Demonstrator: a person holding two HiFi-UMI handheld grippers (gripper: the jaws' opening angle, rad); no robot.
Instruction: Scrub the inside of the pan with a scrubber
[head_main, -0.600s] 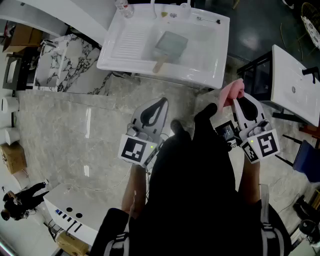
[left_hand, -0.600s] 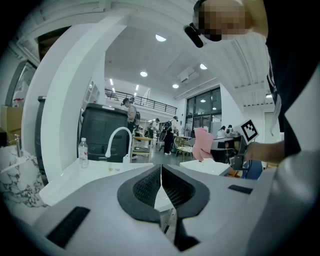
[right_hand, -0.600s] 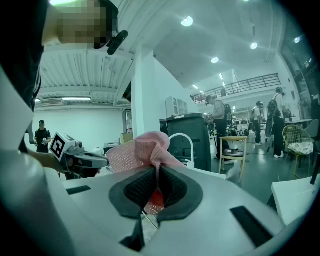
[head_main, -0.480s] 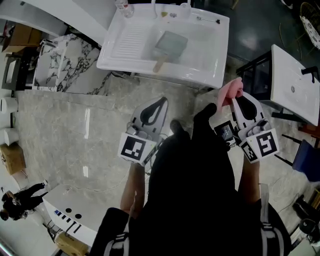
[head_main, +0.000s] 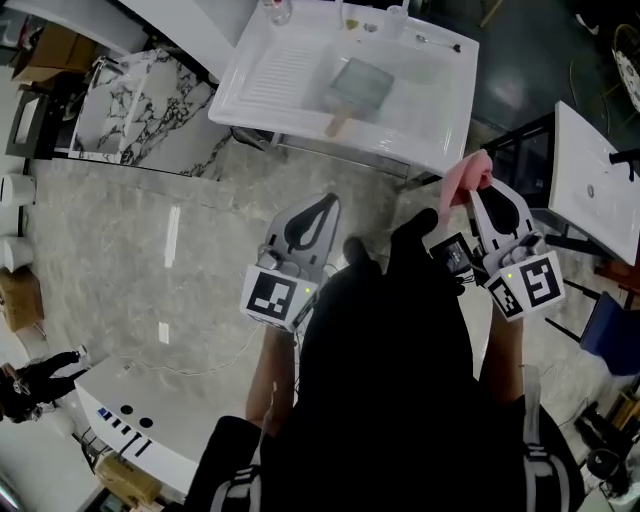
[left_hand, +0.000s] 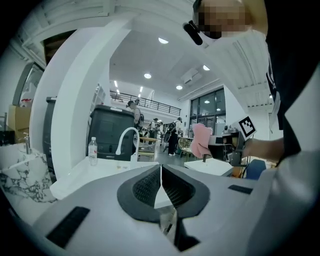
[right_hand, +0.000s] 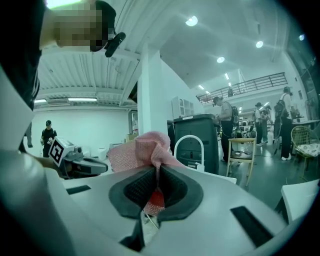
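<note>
A grey square pan with a wooden handle lies in the white sink ahead of me. My right gripper is shut on a pink mesh scrubber, whose cloth bunches above the closed jaws. It hangs over the floor, below the sink's right front corner. My left gripper is shut with nothing between its pads, held over the marble floor short of the sink's front edge. Both grippers are well away from the pan.
A water bottle and a white tap stand at the sink's back rim. A second white basin stands to the right, a marble-patterned cabinet to the left. People stand in the background hall.
The sink and pan have shifted slightly right and lower in the head view as I moved nearer. Both grippers keep the same pose and grip.
</note>
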